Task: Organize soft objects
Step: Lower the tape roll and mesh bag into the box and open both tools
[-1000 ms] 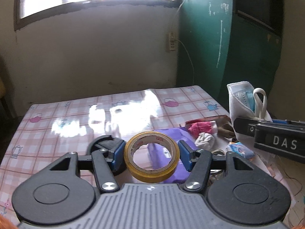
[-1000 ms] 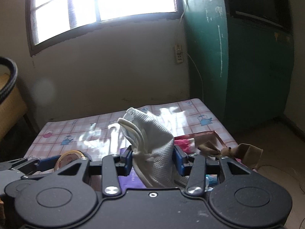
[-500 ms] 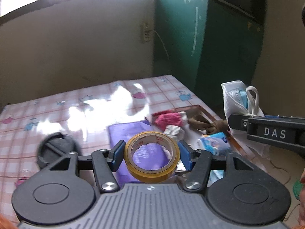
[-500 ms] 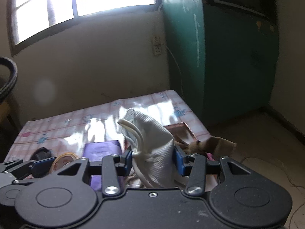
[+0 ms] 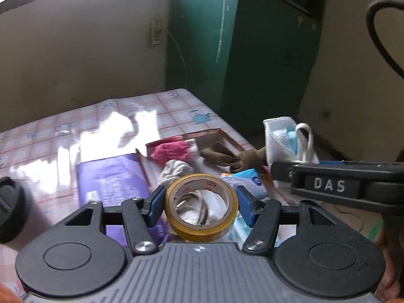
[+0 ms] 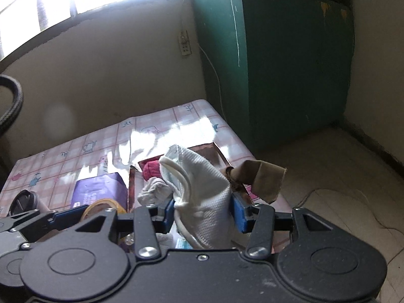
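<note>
1. The left gripper (image 5: 200, 208) is clamped on a roll of yellow tape (image 5: 201, 214), held above the table (image 5: 75, 131).
2. The right gripper (image 6: 204, 214) has just been widening its jaws; a white face mask (image 6: 202, 197) sits between them, pads touching it.
3. Pink cloth (image 5: 171, 151) lies in a brown box (image 5: 214, 136) on the table, beyond the tape.
</note>
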